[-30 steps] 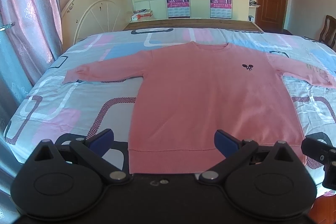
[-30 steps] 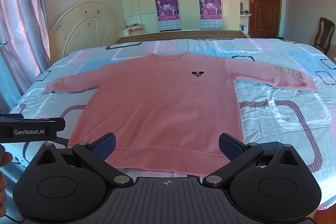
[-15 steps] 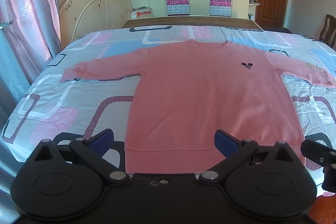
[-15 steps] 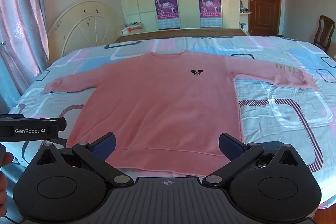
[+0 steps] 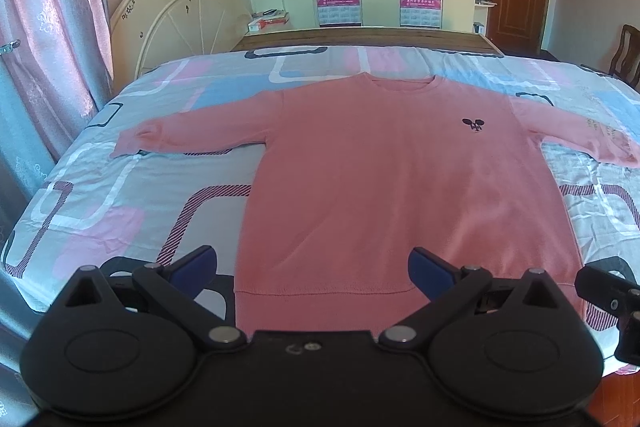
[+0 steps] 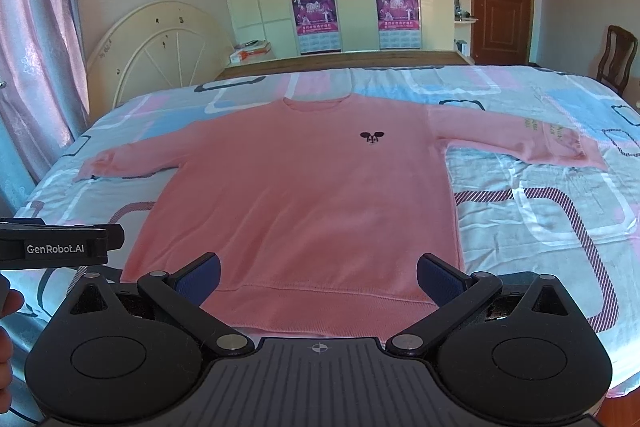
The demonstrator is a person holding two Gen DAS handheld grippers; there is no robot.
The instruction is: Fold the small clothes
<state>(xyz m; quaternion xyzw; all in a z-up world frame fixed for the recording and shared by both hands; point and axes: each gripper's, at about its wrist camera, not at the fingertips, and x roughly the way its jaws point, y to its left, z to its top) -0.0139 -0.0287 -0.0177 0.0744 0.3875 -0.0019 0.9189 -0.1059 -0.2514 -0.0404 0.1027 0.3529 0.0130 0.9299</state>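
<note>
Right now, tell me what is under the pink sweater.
The pink sweater lies flat, sleeves spread, on the patterned bedsheet, which shows all around it. Whatever lies beneath the fabric itself is covered. Both grippers, left and right, are open above its hem.

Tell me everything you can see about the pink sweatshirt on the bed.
The pink long-sleeved sweatshirt of soft knit-looking fabric lies flat, front up, unfolded on the patterned pastel bedsheet. Round collar at the far end, ribbed hem nearest the cameras, both sleeves spread sideways. A small dark mouse-like emblem sits on the chest; pale lettering marks one sleeve near its cuff. Only the sheet touches it; neither claw does.
</note>
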